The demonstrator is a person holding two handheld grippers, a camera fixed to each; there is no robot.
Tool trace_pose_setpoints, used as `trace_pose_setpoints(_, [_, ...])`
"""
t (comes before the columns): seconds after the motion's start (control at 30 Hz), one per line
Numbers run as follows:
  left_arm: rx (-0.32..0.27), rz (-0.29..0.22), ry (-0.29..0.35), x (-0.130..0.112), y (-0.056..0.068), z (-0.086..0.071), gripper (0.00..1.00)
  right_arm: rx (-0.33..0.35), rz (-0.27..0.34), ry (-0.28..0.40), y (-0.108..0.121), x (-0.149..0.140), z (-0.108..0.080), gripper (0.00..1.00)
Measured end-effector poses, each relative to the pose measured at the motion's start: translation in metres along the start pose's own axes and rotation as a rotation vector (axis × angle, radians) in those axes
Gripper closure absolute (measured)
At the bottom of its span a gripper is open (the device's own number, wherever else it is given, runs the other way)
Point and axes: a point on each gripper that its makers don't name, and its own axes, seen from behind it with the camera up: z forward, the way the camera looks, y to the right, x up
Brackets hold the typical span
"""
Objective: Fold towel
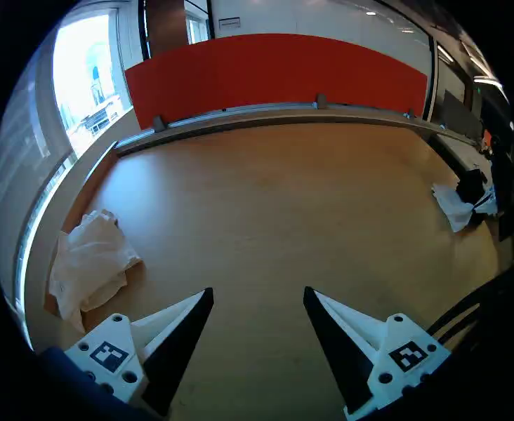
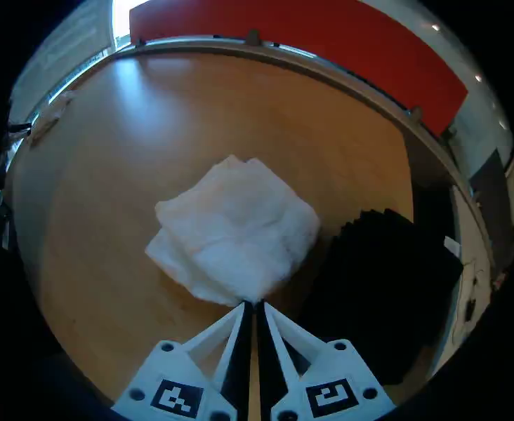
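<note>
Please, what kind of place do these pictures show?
Probably an office or lab: a wooden desk backed by a red divider panel, a large window beside it, and ceiling strip lights.

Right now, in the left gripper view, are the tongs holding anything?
No: the left tongs are open, with only bare table between their fingers.

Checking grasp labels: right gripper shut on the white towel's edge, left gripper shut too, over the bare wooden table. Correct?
No: the left gripper is open, its fingers spread wide over the bare wooden table, as the left gripper view shows. The right gripper is indeed shut on the edge of the white towel.
</note>
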Motion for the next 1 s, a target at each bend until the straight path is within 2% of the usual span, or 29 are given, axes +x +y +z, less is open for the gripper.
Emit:
trace_pose_setpoints(0.5, [0.000, 0.008, -0.010, -0.005, 0.002, -0.002, 0.04, -0.030, 0.012, -0.077, 0.005, -0.034, 0.015, 0.96])
trace_pose_setpoints(1.0, [0.005, 0.011, -0.017, -0.010, -0.001, -0.003, 0.05, -0.075, 0.006, -0.144, 0.014, -0.049, 0.029, 0.96])
